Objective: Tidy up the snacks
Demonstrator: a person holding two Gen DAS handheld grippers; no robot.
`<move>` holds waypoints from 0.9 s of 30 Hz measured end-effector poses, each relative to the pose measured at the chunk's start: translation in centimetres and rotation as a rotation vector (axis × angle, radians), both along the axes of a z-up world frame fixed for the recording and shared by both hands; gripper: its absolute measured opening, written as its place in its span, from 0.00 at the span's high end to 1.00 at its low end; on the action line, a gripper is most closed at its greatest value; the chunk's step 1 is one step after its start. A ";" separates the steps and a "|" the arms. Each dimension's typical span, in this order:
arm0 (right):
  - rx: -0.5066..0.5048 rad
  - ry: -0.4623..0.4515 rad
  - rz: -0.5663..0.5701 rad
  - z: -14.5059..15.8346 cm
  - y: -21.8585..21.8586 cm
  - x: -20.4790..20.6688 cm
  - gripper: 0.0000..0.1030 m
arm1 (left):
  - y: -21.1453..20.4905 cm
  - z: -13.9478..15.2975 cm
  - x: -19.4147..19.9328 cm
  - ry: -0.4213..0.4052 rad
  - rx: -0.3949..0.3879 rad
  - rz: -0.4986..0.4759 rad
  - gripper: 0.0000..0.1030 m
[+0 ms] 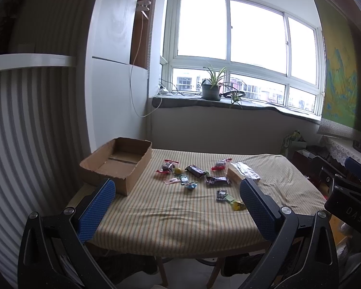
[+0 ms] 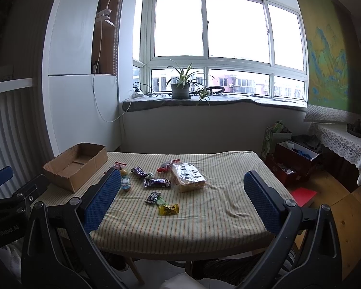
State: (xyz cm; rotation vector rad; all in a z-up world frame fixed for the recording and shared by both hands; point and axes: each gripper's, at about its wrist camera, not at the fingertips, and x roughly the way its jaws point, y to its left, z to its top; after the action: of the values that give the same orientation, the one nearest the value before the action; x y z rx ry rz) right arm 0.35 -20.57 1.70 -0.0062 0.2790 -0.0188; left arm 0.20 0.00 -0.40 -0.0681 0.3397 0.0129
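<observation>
The left gripper (image 1: 178, 207) and the right gripper (image 2: 181, 203) both hang in the air in front of the table with the striped cloth (image 2: 204, 226), and each has its 2 blue fingers spread wide with nothing between them. The small wrapped snacks (image 2: 157, 182) and a big clear packet of biscuits (image 2: 189, 177) lie scattered in the middle of the cloth. The empty brown cardboard box (image 1: 119, 166) sits open at the far left corner, likely so the snacks can go inside.
</observation>
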 end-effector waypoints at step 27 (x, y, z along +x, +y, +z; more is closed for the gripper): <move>0.013 0.011 0.003 -1.0 -0.3 0.3 0.00 | -0.2 -0.3 -0.1 0.008 0.009 0.004 0.00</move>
State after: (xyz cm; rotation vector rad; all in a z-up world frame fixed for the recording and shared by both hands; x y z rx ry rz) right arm 0.60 -20.84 0.73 0.0066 0.2898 -0.0139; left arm 0.10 -0.21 -0.67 -0.0596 0.3475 0.0185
